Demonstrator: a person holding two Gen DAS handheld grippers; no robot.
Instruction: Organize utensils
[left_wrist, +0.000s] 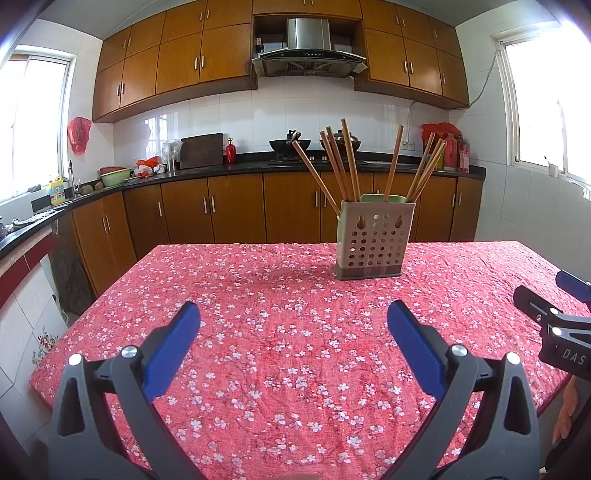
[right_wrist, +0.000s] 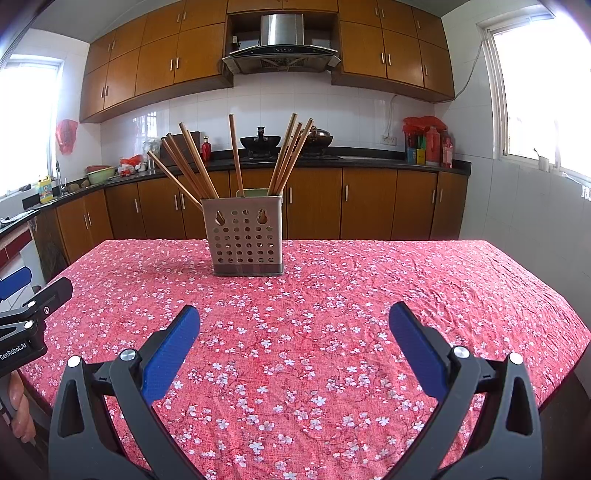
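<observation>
item: chopstick holder, perforated, beige with a green inner wall and a dark base. upright on the far half of the table, which wears a red floral cloth. landmark for this entry.

contents: wooden chopsticks, all standing in the holder. one fan leans toward the sink side, one stick stands near upright mid-holder, another fan leans toward the window side. no loose utensil shows on the cloth in either view.

left gripper: near side of the holder, well short of it, above bare cloth. blue pads spread wide, nothing between them.

right gripper: also near side of the holder, well short, holder almost dead ahead. pads spread wide, nothing held. each tool shows at the edge of the other's view, so they hang side by side, apart.

task status (judged): sorting appears either finished or not begun; the sticks sit splayed, not bundled.

risks (judged):
- holder looks light and tall; a sideways pull on a leaning stick could tip it, more so with no second tool bracing the base.
- thin round sticks may slip or pivot in a two-pad pinch.
- closing on a crowded fan may catch neighbouring sticks and drag them out.
- wrinkled cloth may let the base slide.
</observation>
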